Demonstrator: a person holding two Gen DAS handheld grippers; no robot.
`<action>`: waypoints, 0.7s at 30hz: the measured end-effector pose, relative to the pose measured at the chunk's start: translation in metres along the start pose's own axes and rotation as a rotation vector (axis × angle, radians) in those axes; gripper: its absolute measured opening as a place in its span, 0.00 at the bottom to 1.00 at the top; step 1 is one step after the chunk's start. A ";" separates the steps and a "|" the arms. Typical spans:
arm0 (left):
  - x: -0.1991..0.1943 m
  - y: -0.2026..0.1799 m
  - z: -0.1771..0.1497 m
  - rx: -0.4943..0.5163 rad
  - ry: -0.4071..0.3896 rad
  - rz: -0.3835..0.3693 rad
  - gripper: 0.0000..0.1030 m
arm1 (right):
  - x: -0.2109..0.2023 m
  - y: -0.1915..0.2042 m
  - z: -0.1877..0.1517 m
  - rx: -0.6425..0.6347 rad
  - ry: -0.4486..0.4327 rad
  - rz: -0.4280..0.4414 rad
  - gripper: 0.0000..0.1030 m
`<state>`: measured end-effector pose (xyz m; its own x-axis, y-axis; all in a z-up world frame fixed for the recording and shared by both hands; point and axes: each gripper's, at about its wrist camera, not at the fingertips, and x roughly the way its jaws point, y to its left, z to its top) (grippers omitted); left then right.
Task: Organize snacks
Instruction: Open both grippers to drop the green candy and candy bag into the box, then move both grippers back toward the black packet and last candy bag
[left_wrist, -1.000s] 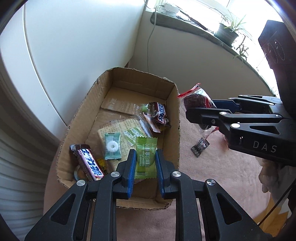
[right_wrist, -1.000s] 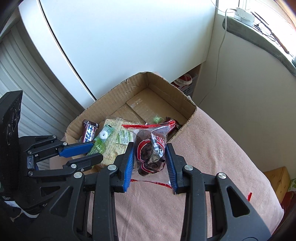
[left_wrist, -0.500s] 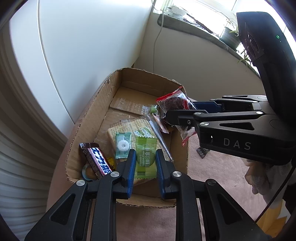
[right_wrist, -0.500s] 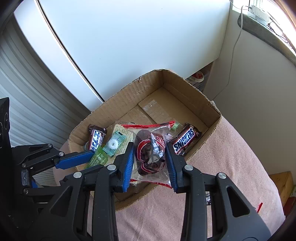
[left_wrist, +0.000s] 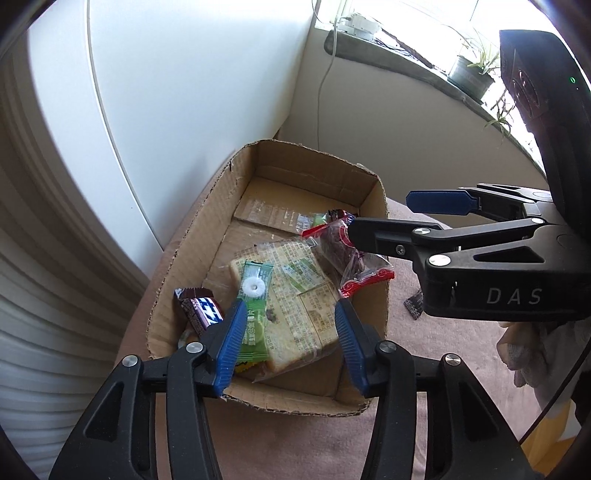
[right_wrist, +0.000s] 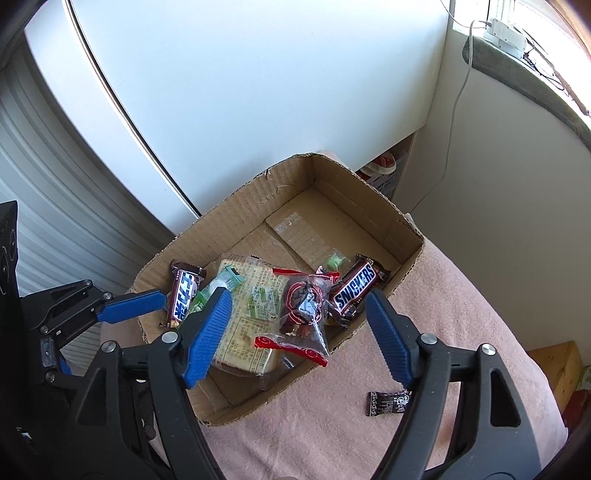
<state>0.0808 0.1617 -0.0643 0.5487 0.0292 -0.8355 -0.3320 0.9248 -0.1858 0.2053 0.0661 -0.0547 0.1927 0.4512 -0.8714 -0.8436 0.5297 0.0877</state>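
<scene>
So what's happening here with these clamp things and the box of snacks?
A person is sorting snacks into a cardboard box with two hand-held grippers. Both have just been opening: the left gripper has let go of a green candy packet, the right gripper of a red-edged clear bag. One small dark wrapper lies outside on the pink cloth.

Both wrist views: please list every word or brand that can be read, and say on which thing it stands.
"SNICKERS": brown bar inside the cardboard box.
"DAS": black body of the right gripper, seen from the left wrist.
Too small or blurred to read: blue-and-white bar, green candy packet, printed cracker pack, clear red-edged bag, black sachet on the pink cloth.
</scene>
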 end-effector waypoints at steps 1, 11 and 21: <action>0.000 -0.001 0.000 0.003 0.002 0.004 0.48 | -0.001 -0.001 -0.001 0.000 0.001 -0.004 0.75; 0.001 -0.012 0.004 0.045 -0.009 -0.011 0.48 | -0.023 -0.030 -0.018 0.048 -0.011 -0.039 0.76; 0.007 -0.058 0.010 0.144 -0.001 -0.108 0.48 | -0.063 -0.102 -0.068 0.234 -0.036 -0.125 0.76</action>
<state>0.1115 0.1116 -0.0547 0.5758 -0.0727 -0.8144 -0.1577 0.9675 -0.1978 0.2449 -0.0648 -0.0420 0.3090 0.3948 -0.8653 -0.6742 0.7326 0.0935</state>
